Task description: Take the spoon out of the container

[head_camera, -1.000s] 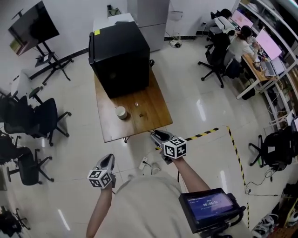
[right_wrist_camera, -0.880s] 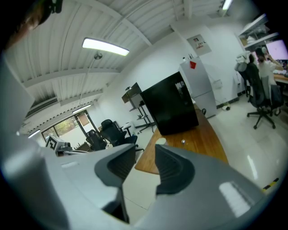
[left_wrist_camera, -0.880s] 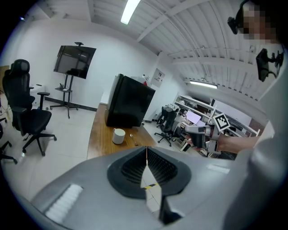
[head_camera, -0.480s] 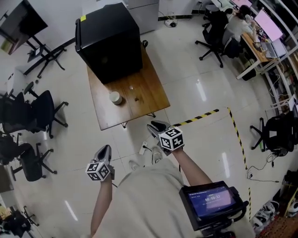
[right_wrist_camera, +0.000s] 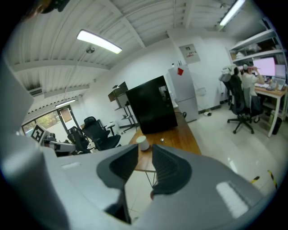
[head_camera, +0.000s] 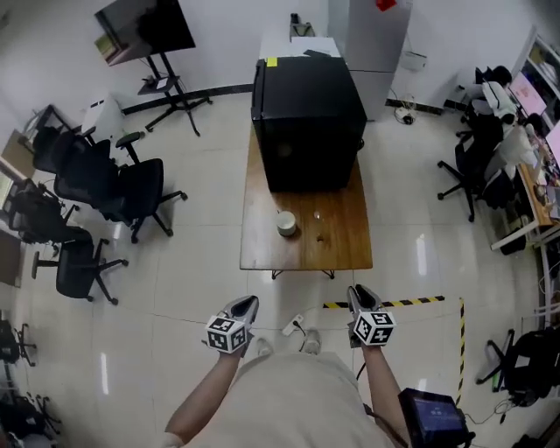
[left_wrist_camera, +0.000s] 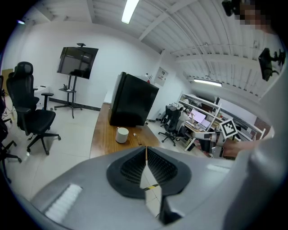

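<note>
A white cup (head_camera: 286, 223) stands on the wooden table (head_camera: 262, 254), in front of a big black box (head_camera: 308, 118). What the cup holds is too small to tell, and no spoon shows in it. Two small objects (head_camera: 318, 226) lie to its right. Both grippers hang over the floor, short of the table's near edge. My left gripper (head_camera: 246, 305) is shut and empty; in its own view the cup (left_wrist_camera: 122, 134) shows beyond the left gripper (left_wrist_camera: 146, 149). My right gripper (head_camera: 360, 292) has a narrow gap and its jaws are closing on nothing; the cup (right_wrist_camera: 142, 143) lies far past the right gripper (right_wrist_camera: 144, 149).
Several black office chairs (head_camera: 105, 188) stand left of the table. A screen on a stand (head_camera: 147, 26) is at the back left. Yellow-black floor tape (head_camera: 411, 303) runs right of my right gripper. Desks with seated people (head_camera: 490, 105) fill the right side.
The head view has swung so that the table now sits straight ahead and farther off. Both grippers now hang side by side, level with each other, below the table's near edge.
</note>
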Demonstrator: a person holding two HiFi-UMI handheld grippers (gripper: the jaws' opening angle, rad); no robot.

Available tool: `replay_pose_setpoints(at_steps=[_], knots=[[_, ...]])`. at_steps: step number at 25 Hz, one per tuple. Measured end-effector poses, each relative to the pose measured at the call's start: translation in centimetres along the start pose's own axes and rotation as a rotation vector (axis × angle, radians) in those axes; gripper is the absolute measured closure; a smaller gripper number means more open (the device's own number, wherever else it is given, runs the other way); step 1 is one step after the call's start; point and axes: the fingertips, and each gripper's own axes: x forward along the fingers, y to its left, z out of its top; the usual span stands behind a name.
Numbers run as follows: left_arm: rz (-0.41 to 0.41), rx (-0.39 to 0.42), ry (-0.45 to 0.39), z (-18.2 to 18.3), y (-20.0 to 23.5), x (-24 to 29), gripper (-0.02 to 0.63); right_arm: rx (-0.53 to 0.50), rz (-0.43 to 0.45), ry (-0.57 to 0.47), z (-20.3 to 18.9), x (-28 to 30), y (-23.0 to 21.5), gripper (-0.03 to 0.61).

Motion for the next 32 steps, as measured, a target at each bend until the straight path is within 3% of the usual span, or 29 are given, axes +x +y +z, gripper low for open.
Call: replay_pose_setpoints(at_steps=[15, 21, 32], knots=[[-0.039, -0.002, 0.011, -0.4, 1.3, -0.4, 0.614, -0.066, -0.018, 0.020, -0.1, 2.0, 1.3, 0.479], [-0.052, 0.012, 0.017, 0.4, 0.8, -0.1, 0.614, -0.123, -0.026, 0.043, 0.1, 2.0, 1.9, 0.541], [-0.083, 0.024, 0.074, -1.7, -0.5, 1.3, 0.614, -0.090, -0.054, 0.062, -2.3, 0.8, 0.5, 0.541]])
